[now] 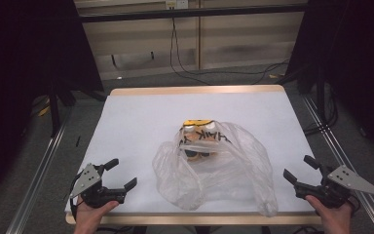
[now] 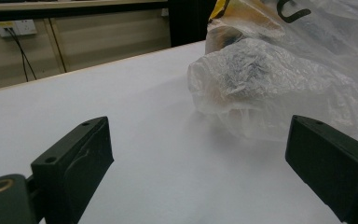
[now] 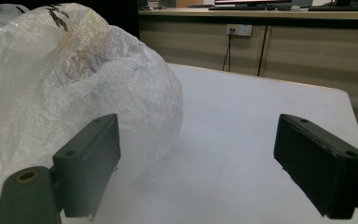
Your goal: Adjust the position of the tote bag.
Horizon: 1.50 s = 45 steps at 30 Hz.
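Observation:
A crumpled clear plastic bag [image 1: 216,168] with black lettering lies in the middle of the white table [image 1: 141,117]. Something yellow and orange [image 1: 197,139] shows through it near its far end. My left gripper [image 1: 121,174] rests at the front left corner, open and empty, well left of the bag. My right gripper [image 1: 299,169] sits at the front right edge, open and empty, just right of the bag. In the left gripper view the bag [image 2: 279,79] lies ahead to the right. In the right gripper view the bag [image 3: 65,88] bulges at the left, close to one jaw.
The table has a wooden rim [image 1: 195,89]. Metal rails [image 1: 39,170] run along both sides on the floor. Cables [image 1: 190,70] trail across the floor behind the table. Dark curtains [image 1: 24,58] hang at both sides.

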Motion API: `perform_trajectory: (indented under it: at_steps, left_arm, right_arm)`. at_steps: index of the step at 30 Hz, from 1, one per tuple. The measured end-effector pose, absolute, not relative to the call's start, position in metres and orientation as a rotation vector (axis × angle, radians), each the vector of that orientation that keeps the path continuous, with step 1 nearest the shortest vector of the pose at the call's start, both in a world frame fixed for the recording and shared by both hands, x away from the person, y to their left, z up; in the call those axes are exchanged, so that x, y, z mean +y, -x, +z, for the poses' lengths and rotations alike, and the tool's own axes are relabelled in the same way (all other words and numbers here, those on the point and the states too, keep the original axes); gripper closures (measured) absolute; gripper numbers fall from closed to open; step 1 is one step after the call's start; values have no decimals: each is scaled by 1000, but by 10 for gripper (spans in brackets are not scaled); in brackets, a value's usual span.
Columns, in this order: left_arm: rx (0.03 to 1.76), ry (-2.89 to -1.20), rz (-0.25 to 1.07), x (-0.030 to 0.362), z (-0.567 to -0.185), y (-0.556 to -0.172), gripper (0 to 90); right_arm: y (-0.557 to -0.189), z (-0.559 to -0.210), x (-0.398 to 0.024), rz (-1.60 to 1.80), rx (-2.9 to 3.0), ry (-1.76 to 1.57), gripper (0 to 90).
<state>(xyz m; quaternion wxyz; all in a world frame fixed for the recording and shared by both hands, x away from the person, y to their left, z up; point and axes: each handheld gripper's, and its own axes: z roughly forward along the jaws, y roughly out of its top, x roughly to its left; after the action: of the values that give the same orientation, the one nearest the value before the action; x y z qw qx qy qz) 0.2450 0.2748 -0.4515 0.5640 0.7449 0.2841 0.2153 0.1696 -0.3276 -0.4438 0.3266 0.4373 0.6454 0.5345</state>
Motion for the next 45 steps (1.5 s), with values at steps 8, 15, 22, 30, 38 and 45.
perform_trajectory:
  at_steps: [8,15,22,30,38,45]
  left_arm:
    - [673,-1781,472,270,-451,-244,108]
    - [634,-1813,433,262,-448,-241,202]
    - [608,-1810,395,256,-443,-232,272]
    - [565,-1828,359,248,-436,-220,357]
    - [503,-1859,306,234,-431,-210,422]
    - [418,-1880,262,216,-426,-203,466]
  right_arm:
    - [-168,-441,-328,1416,1709,-1178,231]
    - [-167,-435,-327,1448,1748,-1175,299]
    - [-164,-429,-322,1500,1811,-1147,401]
    - [-154,-423,-310,1517,1909,-1076,515]
    - [-140,-421,-301,1550,1979,-1054,612]
    - [-125,-420,-297,1576,2034,-1031,603]
